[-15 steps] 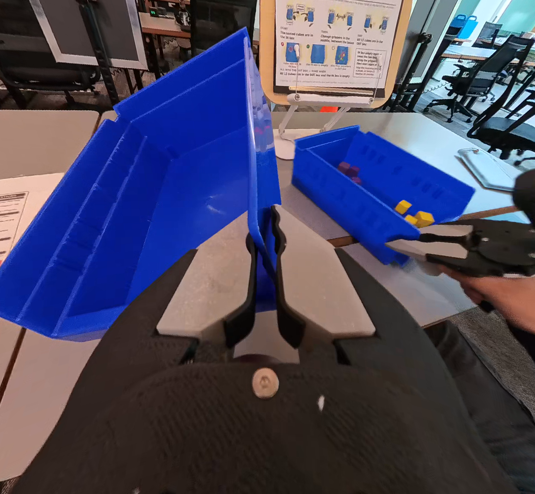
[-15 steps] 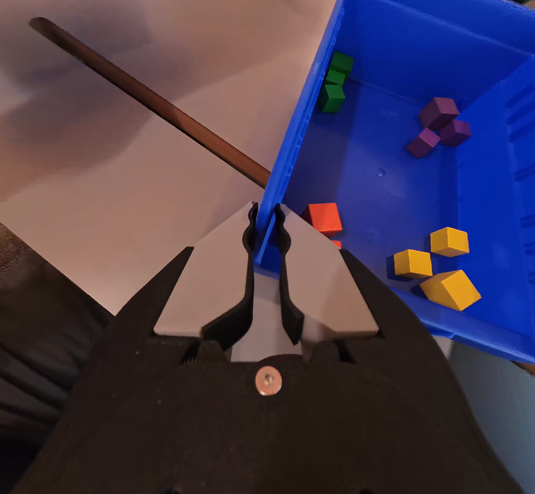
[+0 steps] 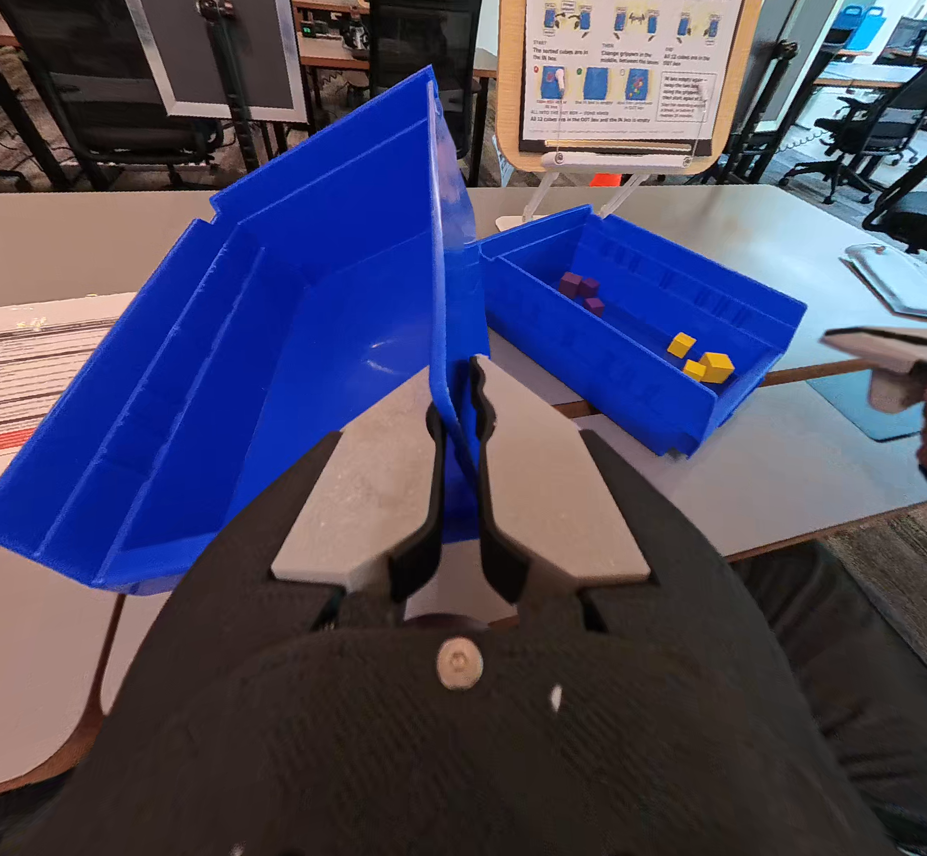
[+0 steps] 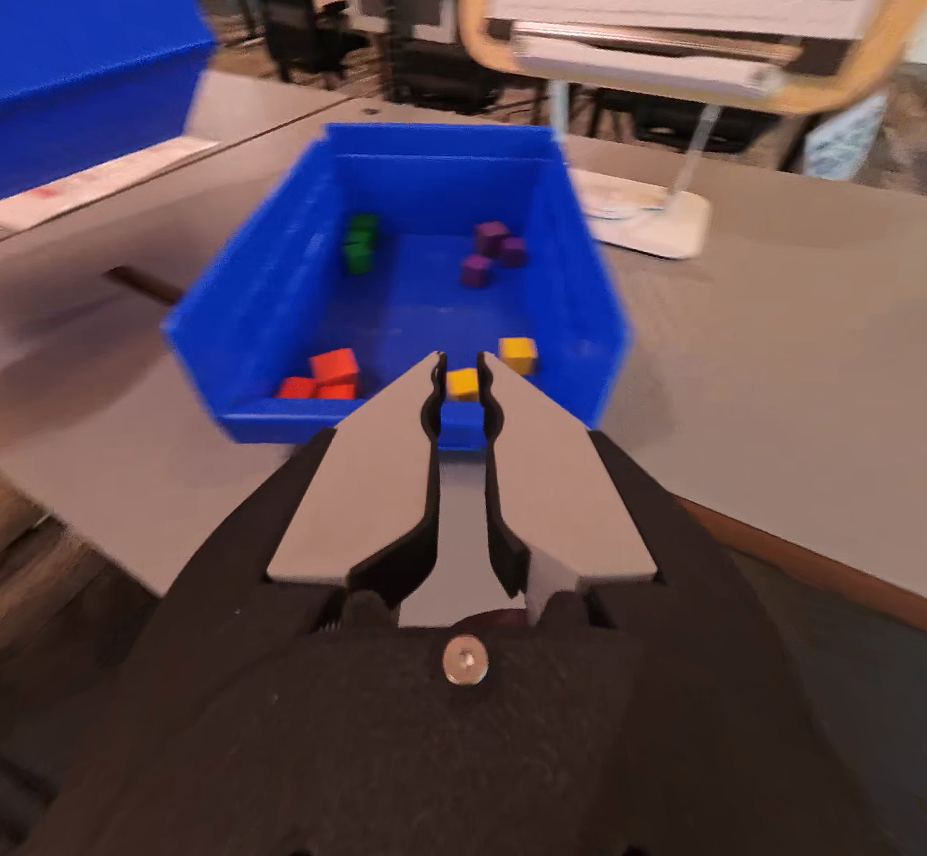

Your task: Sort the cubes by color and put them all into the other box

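Left gripper [image 3: 456,398] pinching the thin side wall of the empty blue box [image 3: 281,380], held tilted up off the grey table [image 3: 752,471], open side facing left of the fingers. No cubes seen inside it.

Right gripper [image 4: 460,370] slightly spread, holding nothing, hanging just short of the near wall of the filled box [image 4: 572,290]. Ahead of the fingers, sorted into corners: red cubes [image 4: 326,378] near left, yellow cubes [image 4: 519,355] near right, green cubes [image 4: 360,245] far left, purple cubes [image 4: 491,247] far right. Picture blurred, so exact counts hard to tell.

Sorting judged finished, with the lifted box left to set down.

Probably a light, stiff plastic box with smooth, likely slippery walls: best gripped deep over the rim, near the middle of a wall, to stop it swinging. Cubes small, rigid, likely light; easy to pinch across two flat faces.
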Available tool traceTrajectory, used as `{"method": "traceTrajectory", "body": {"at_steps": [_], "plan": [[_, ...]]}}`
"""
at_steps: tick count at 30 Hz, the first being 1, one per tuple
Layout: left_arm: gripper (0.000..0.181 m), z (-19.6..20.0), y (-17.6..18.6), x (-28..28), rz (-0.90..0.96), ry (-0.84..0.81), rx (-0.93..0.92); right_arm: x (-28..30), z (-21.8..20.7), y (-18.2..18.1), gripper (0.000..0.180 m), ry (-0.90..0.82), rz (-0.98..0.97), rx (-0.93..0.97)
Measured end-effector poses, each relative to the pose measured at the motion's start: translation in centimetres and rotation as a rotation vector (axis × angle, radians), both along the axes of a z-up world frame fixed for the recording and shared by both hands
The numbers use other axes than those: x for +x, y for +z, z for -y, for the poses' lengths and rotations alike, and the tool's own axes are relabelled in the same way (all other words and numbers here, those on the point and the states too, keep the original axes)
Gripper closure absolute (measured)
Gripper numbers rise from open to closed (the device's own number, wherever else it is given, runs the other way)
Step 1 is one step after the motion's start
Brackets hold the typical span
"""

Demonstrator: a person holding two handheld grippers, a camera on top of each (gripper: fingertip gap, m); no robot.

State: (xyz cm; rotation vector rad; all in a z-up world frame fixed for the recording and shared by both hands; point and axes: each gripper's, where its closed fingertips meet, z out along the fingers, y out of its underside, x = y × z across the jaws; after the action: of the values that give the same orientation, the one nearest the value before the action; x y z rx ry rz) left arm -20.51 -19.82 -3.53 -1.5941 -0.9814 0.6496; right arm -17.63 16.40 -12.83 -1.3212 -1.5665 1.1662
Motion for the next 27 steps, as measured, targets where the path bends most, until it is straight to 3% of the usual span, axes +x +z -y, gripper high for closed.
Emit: {"method": "traceTrajectory", "body": {"at_steps": [1,4,7,10,20,27], "plan": [[0.177,0.0,0.0,0.0,-0.002,-0.001,-0.001,-0.1,-2.3,-0.3,0.17,-0.051,0.005,-0.02],[0.177,-0.3,0.2,0.2,-0.005,-0.01,0.011,-0.6,-7.3,-1.9,0.162,-0.154,0.048,-0.094],[0.177,-0.9,0.6,0.5,-0.017,-0.02,0.011,-1.2,-9.0,-4.1,0.174,-0.174,0.115,-0.096],[0.178,-1.6,1.2,0.7,-0.031,-0.027,0.008,-2.1,-5.8,-5.9,0.18,-0.038,0.179,-0.121],[0.179,-2.8,1.8,0.6,-0.064,-0.054,0.061,-6.5,-0.1,-6.0,0.18,-0.024,0.187,0.058],[0.179,-0.1,4.1,1.1,-0.107,-0.002,0.061,-7.9,4.9,-6.1,0.18,0.082,0.207,0.066]]}}
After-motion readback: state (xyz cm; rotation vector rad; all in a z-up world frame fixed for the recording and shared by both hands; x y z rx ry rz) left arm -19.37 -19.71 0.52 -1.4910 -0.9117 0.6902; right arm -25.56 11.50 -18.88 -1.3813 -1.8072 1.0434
